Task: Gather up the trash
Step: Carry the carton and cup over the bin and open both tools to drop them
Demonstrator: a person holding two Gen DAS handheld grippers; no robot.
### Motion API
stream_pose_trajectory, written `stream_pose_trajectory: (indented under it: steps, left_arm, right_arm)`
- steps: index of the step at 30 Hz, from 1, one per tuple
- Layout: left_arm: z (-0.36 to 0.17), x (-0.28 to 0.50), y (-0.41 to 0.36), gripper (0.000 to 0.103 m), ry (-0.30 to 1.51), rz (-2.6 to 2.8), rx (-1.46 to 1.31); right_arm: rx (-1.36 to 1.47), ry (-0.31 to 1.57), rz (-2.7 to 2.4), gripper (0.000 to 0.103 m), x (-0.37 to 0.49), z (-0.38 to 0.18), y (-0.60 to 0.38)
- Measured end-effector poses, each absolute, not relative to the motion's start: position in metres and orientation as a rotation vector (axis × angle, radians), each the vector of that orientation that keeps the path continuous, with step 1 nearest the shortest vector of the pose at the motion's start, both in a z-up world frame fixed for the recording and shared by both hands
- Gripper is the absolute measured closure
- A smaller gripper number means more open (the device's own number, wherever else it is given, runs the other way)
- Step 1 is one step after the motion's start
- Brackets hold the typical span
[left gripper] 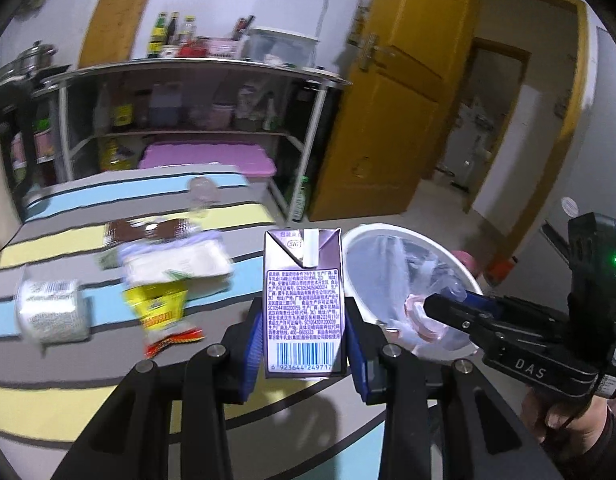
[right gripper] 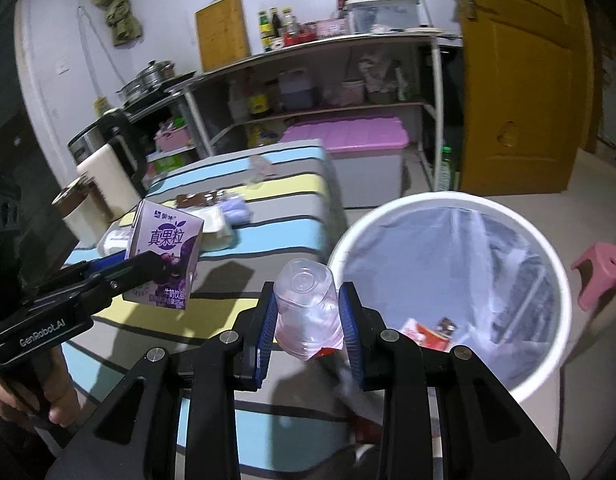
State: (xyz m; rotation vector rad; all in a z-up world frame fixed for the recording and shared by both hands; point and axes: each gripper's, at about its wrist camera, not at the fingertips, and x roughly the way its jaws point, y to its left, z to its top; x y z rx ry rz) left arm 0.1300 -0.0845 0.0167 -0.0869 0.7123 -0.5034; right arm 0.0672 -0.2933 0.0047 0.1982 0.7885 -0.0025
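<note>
My left gripper is shut on a purple drink carton, held upright above the striped table, just left of the white bin. The same carton shows in the right wrist view, clamped by that gripper. My right gripper is shut on a clear plastic cup, bottom toward the camera, beside the bin's rim. From the left wrist view that gripper reaches over the bin with the cup. The bin's clear liner holds red wrapper scraps.
More trash lies on the table: a yellow snack bag, a white tissue pack, a brown wrapper, a pale packet and a clear bottle. A pink stool stands right of the bin. Metal shelving and an orange door stand behind.
</note>
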Motion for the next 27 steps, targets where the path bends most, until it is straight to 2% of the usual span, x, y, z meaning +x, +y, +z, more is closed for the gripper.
stream_pose_trajectory:
  steps: [11,27]
  left_arm:
    - [0.008,0.146,-0.159,0.066,0.748,-0.643,-0.032]
    - [-0.012,0.169,-0.213,0.065,0.797,-0.736,0.018]
  right_arm:
    - [0.252,0.814,-0.128,0.071,0.05,-0.006,-0.349]
    - [0.309,0.862,-0.196,0.07,0.04,-0.023,-0.387]
